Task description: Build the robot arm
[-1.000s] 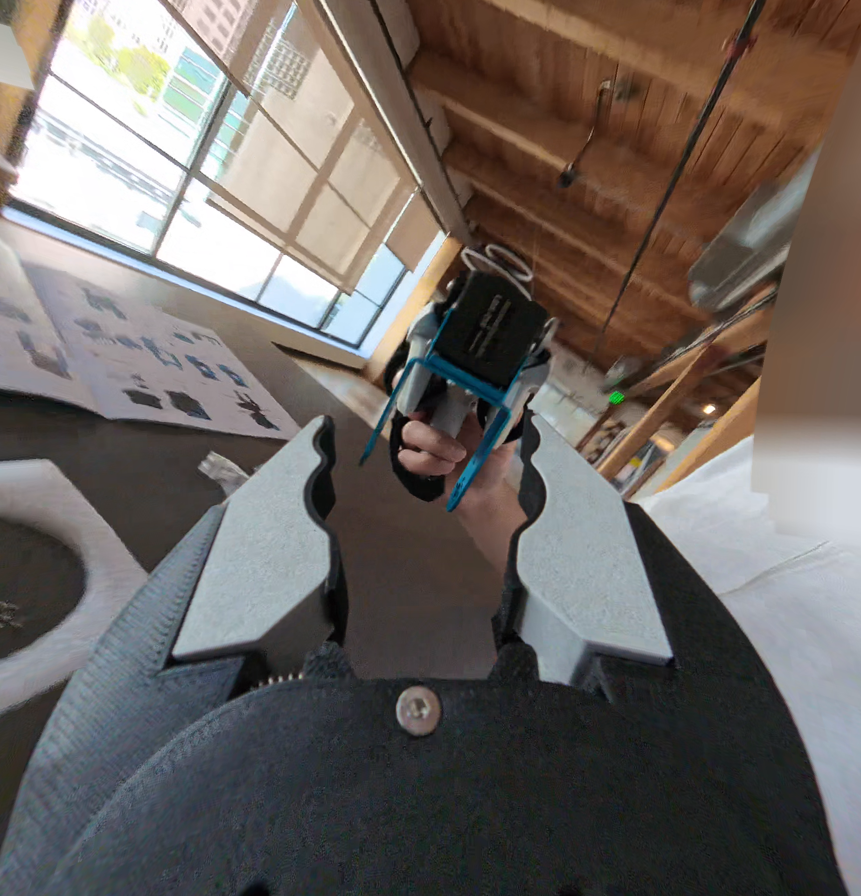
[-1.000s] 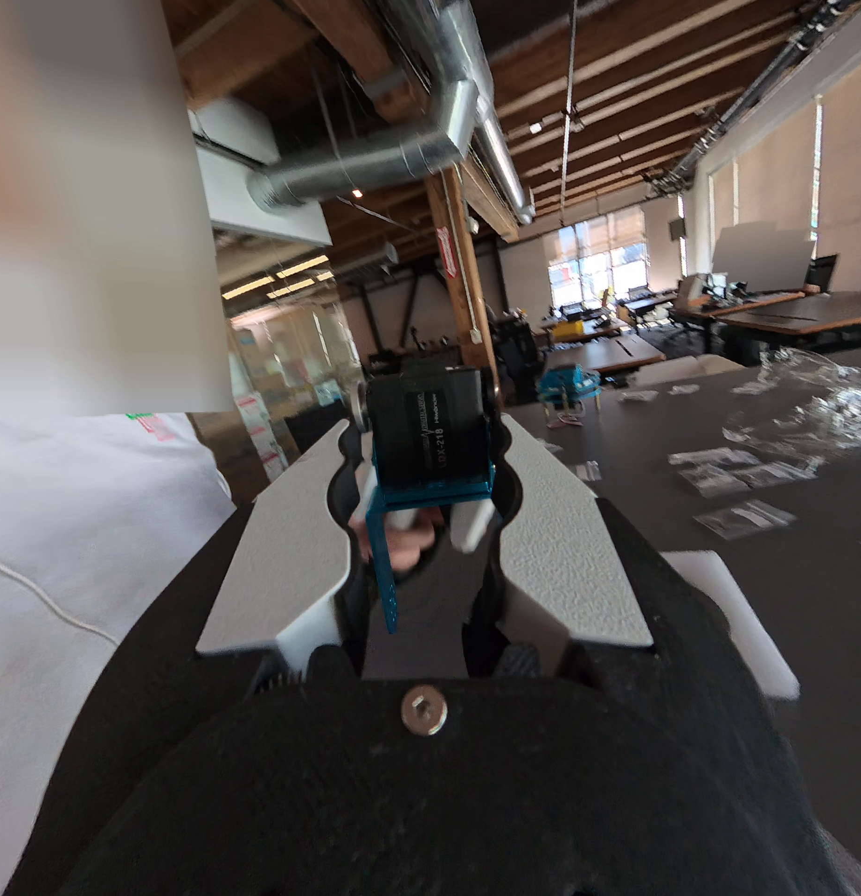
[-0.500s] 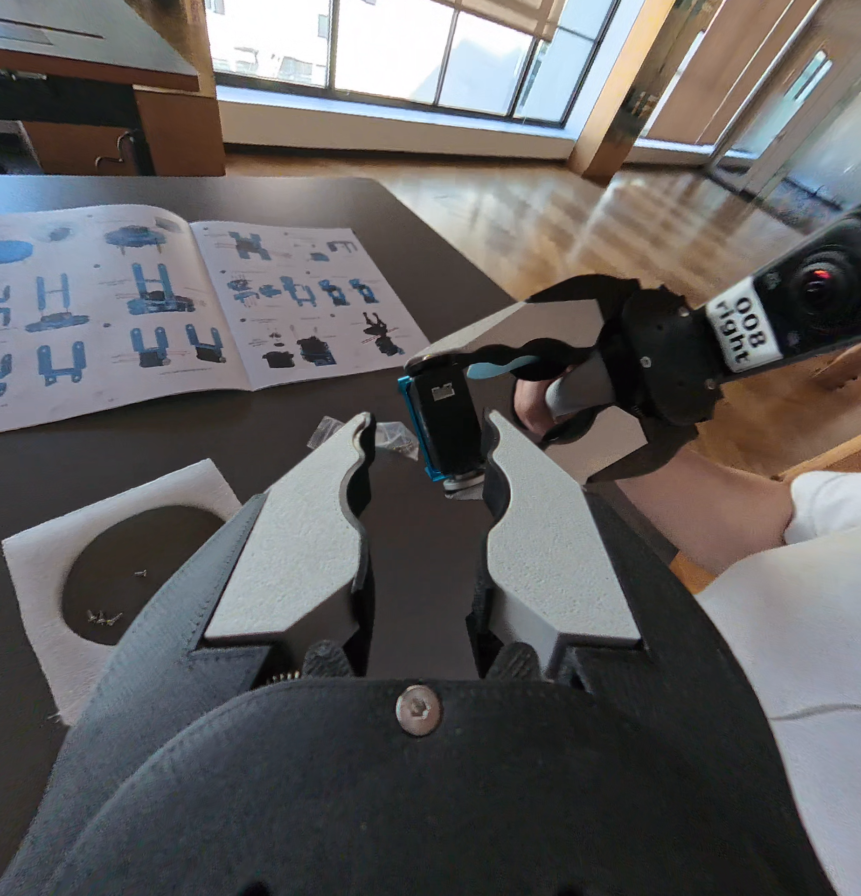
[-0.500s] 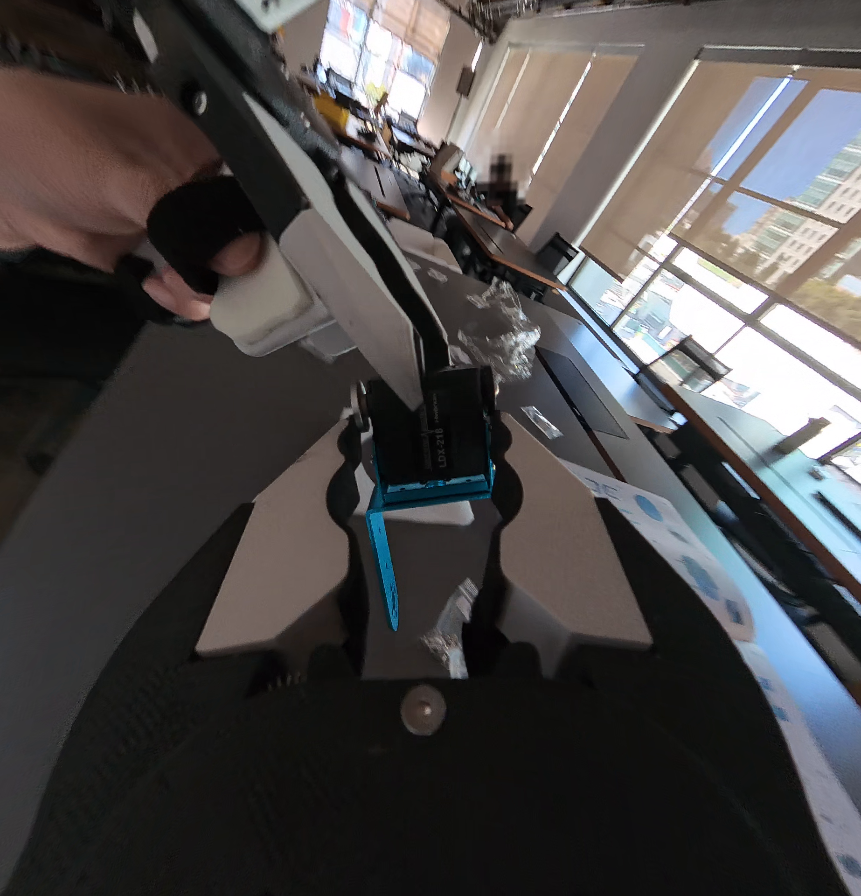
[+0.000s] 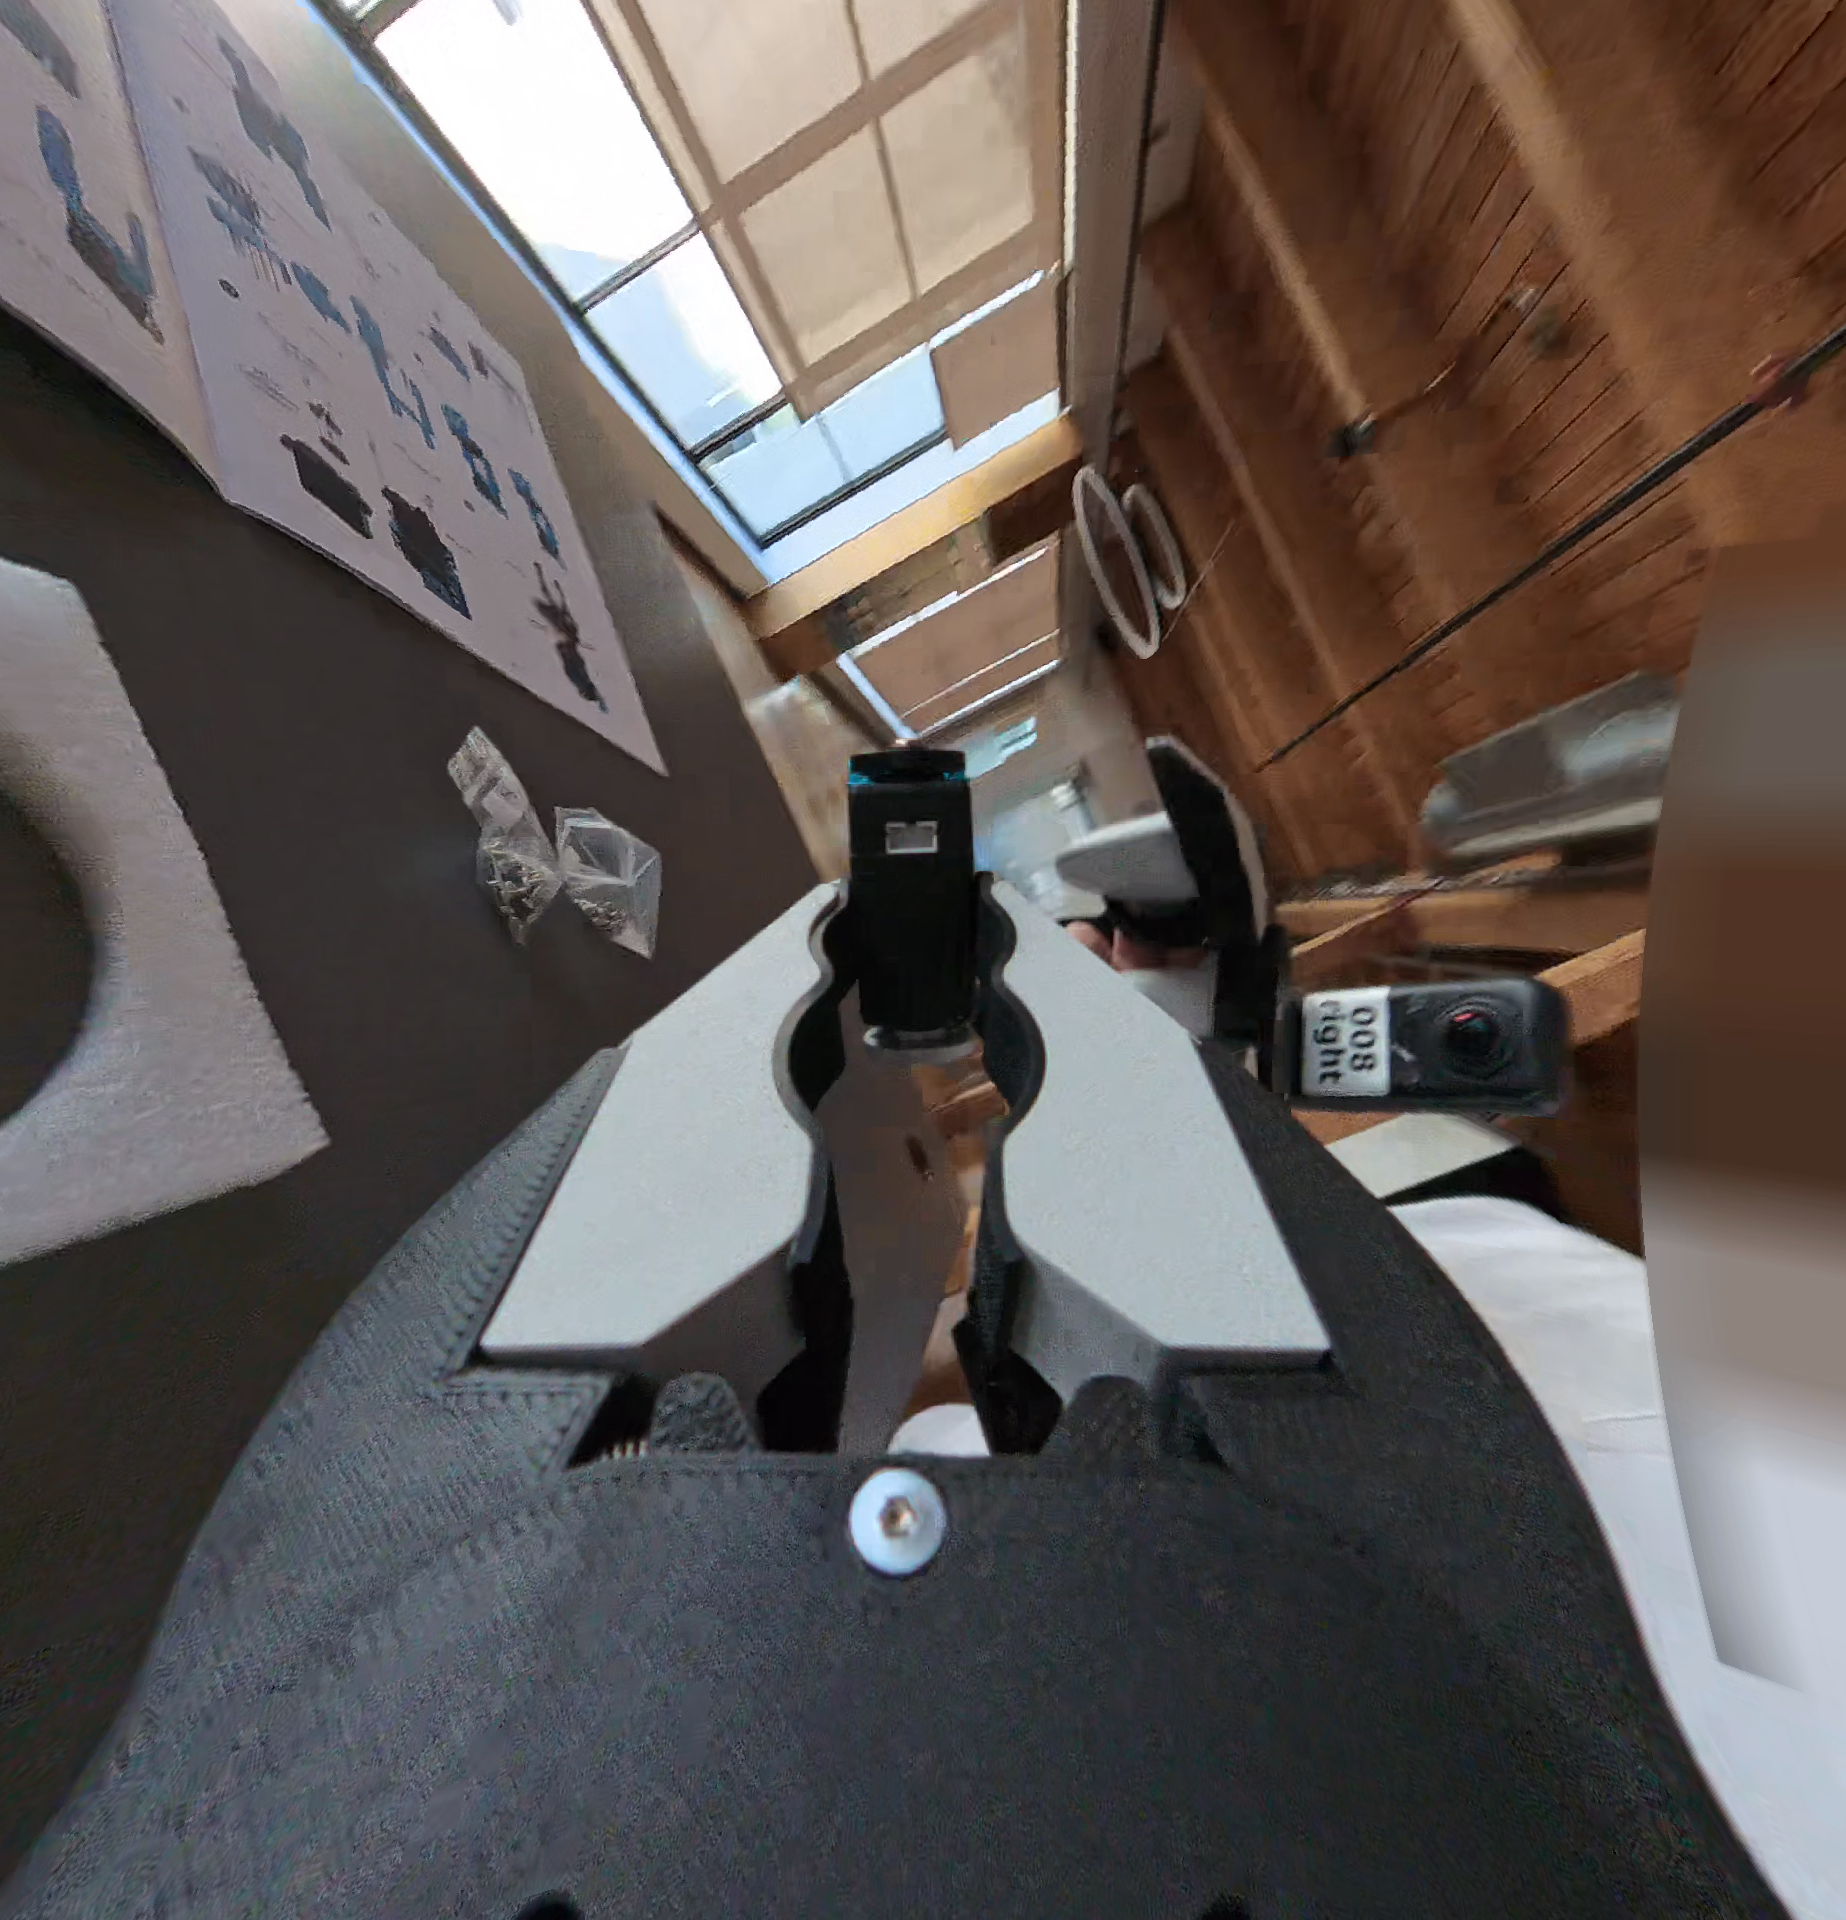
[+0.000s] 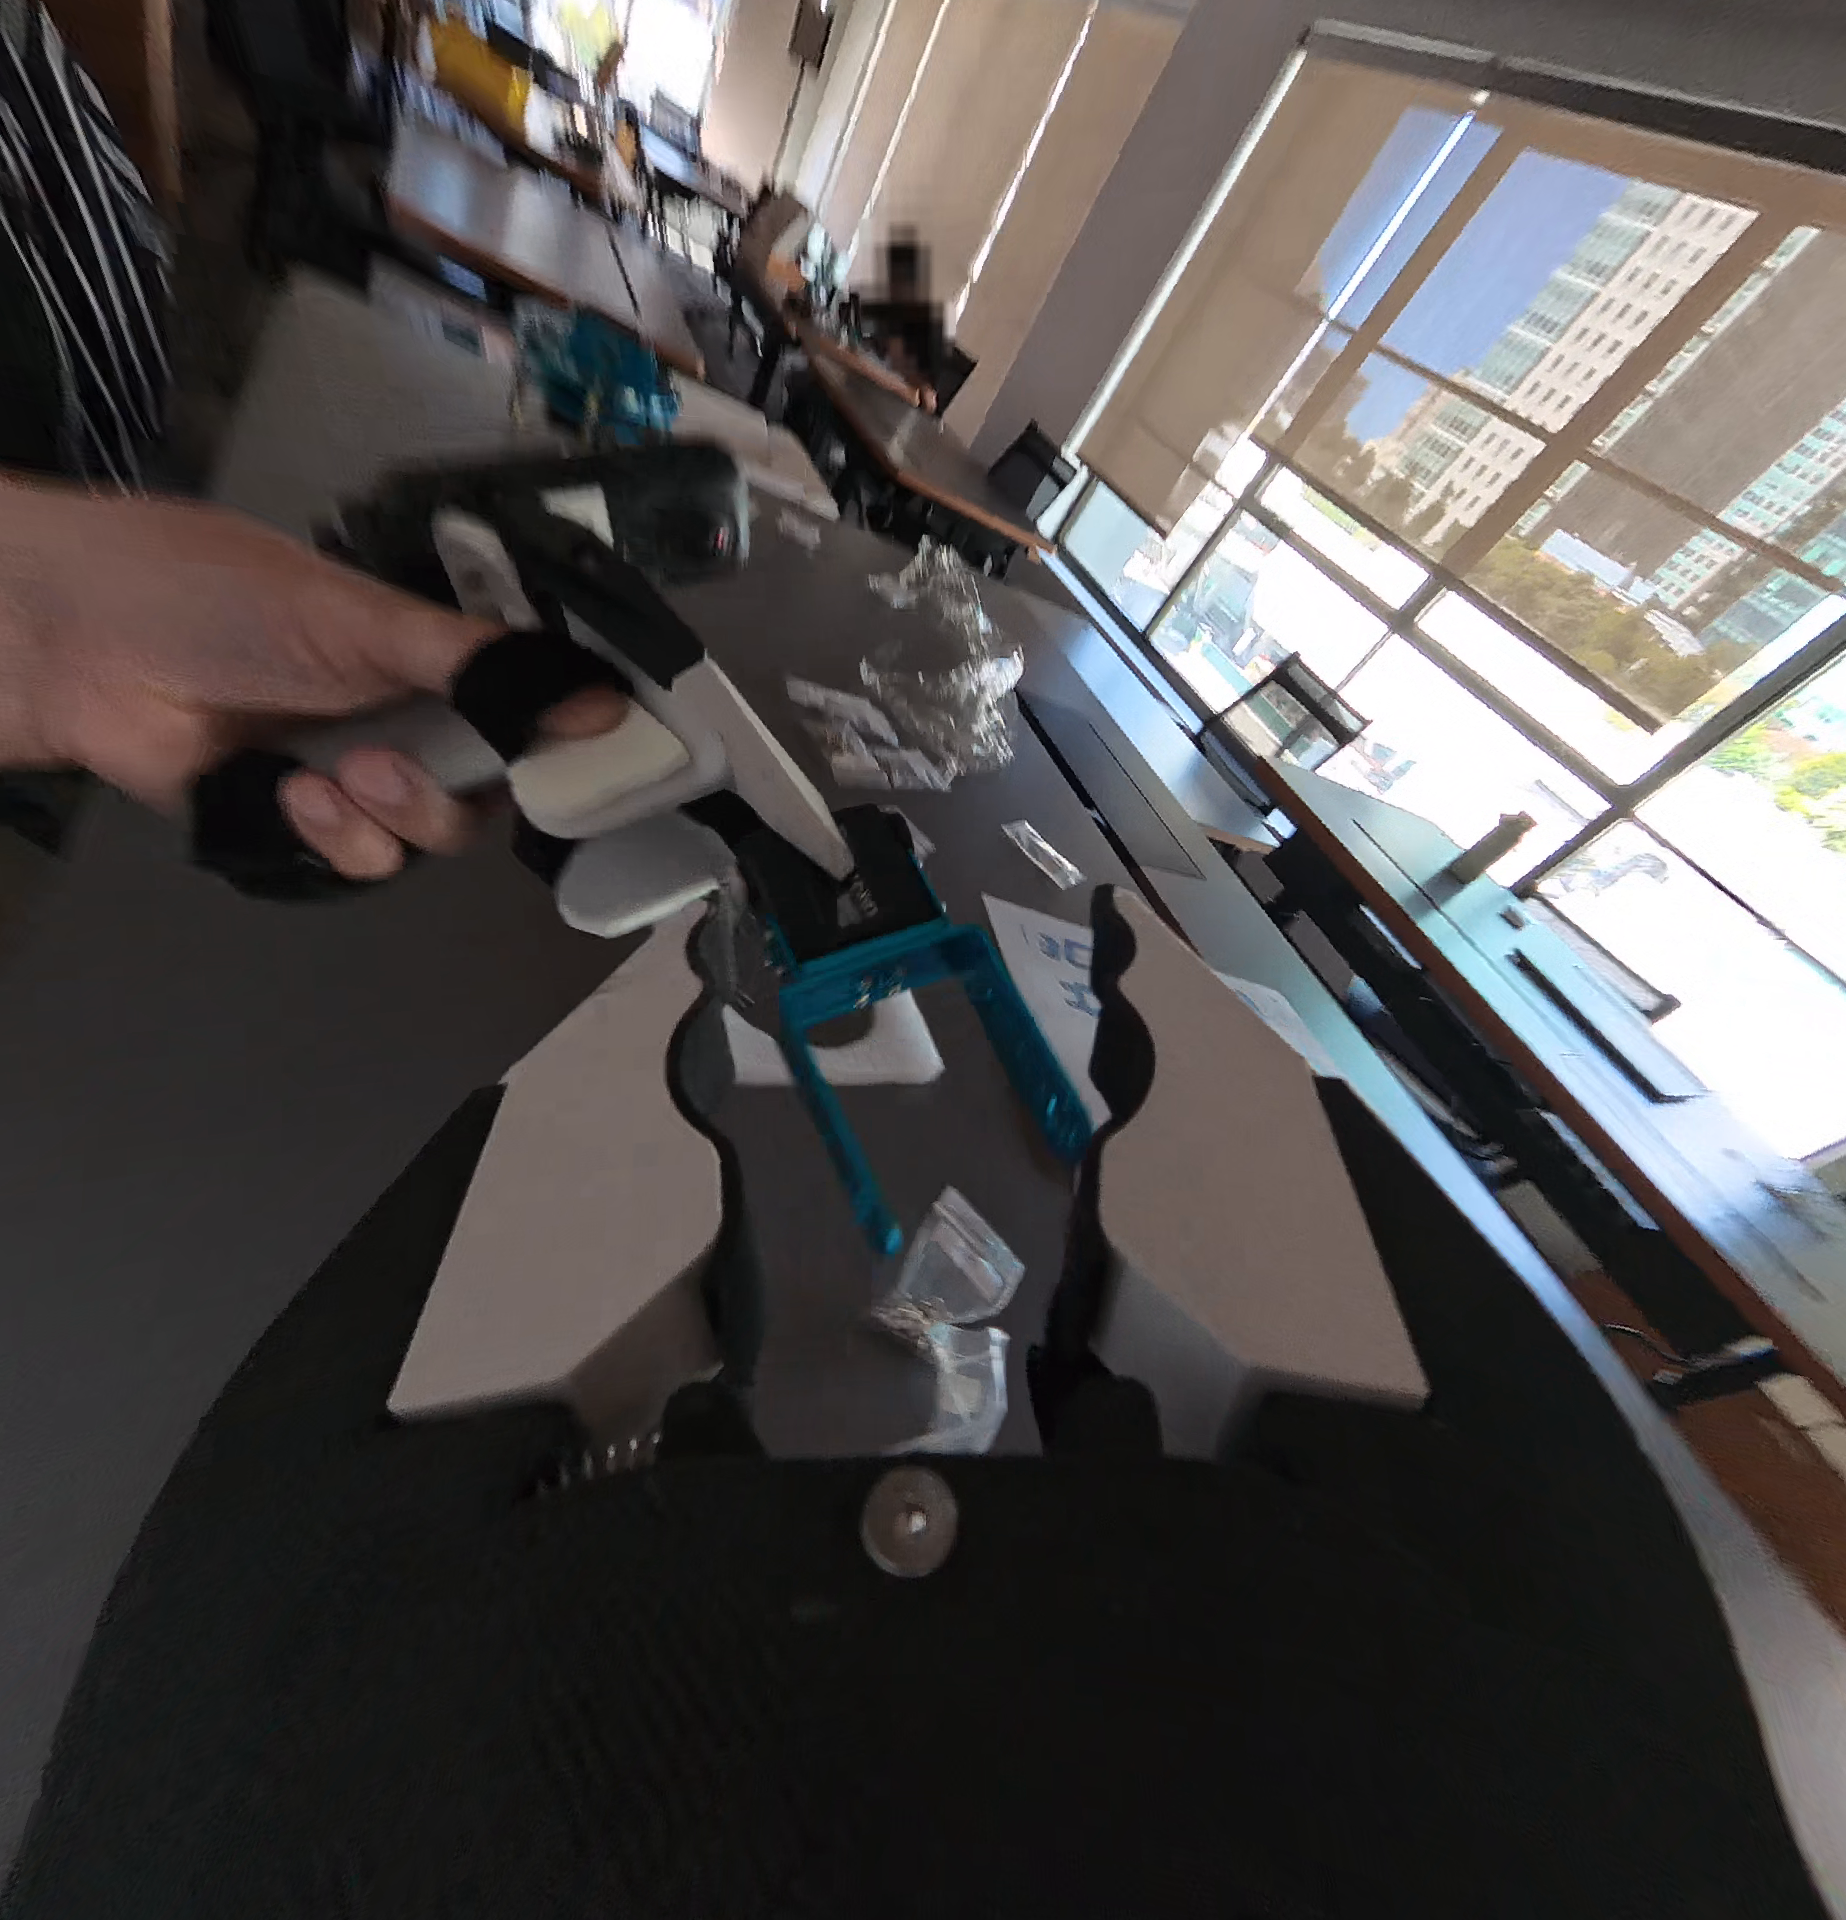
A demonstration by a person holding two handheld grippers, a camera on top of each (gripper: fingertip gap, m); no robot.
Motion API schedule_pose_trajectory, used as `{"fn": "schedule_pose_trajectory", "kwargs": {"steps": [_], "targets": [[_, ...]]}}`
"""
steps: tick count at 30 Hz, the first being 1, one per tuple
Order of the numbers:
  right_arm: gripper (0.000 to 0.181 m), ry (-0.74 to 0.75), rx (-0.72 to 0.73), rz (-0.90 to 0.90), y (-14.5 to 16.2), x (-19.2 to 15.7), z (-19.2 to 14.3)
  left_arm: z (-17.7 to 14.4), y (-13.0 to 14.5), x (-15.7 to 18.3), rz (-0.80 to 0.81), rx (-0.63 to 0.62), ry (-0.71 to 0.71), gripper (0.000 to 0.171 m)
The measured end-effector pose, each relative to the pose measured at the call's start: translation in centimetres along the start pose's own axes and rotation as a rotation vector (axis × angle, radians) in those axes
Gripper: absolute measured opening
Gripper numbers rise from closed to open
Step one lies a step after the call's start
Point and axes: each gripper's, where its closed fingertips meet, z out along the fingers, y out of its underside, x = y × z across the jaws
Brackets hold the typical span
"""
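Observation:
My left gripper (image 5: 911, 920) is shut on a black servo (image 5: 906, 883) with a blue metal bracket, both pads pressing its sides, held up above the dark table (image 5: 306, 831). In the right wrist view the left gripper (image 6: 794, 842) grips the same servo (image 6: 857, 883), and the blue U-shaped bracket (image 6: 898, 966) hangs down from it. My right gripper (image 6: 908, 935) is open, with the bracket's two legs standing between its spread fingers. The right gripper also shows in the left wrist view (image 5: 1199, 883), just right of the servo.
An open instruction booklet (image 5: 358, 343) and a white foam piece with a round hole (image 5: 150, 987) lie on the table. Small clear bags of screws (image 5: 555, 862) lie near them and show below the bracket (image 6: 950, 1278). Crumpled plastic wrap (image 6: 940, 665) lies farther off. My right fingertips sit around 6 cm from my left ones.
The servo passed from my right gripper to my left. The left jaws closed onto its body while the right jaws opened and let it go. Both views swung round.

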Motion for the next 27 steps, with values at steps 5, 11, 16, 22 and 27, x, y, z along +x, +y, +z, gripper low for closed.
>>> {"fn": "schedule_pose_trajectory", "kwargs": {"steps": [5,11,16,22,27], "targets": [[0.035,-0.343,0.155,0.560,-2.1,-4.8,-1.8,-4.7,-3.1,1.6,-0.014,0.234,0.109,0.021],[0.071,-0.553,0.363,1.362,-1.5,-4.7,4.9,-8.7,-4.7,4.8,0.161,0.356,0.128,0.021],[0.064,-0.620,0.479,1.428,-5.6,-6.2,9.8,-11.6,-4.4,5.8,0.255,0.411,0.073,0.021],[0.028,-0.674,0.426,1.481,-7.7,-10.9,16.0,-18.3,-5.4,4.0,0.214,0.462,0.015,0.021],[0.029,-0.797,0.315,1.528,-9.8,-18.3,22.0,-27.1,-5.7,2.0,0.188,0.326,-0.057,0.021]]}}
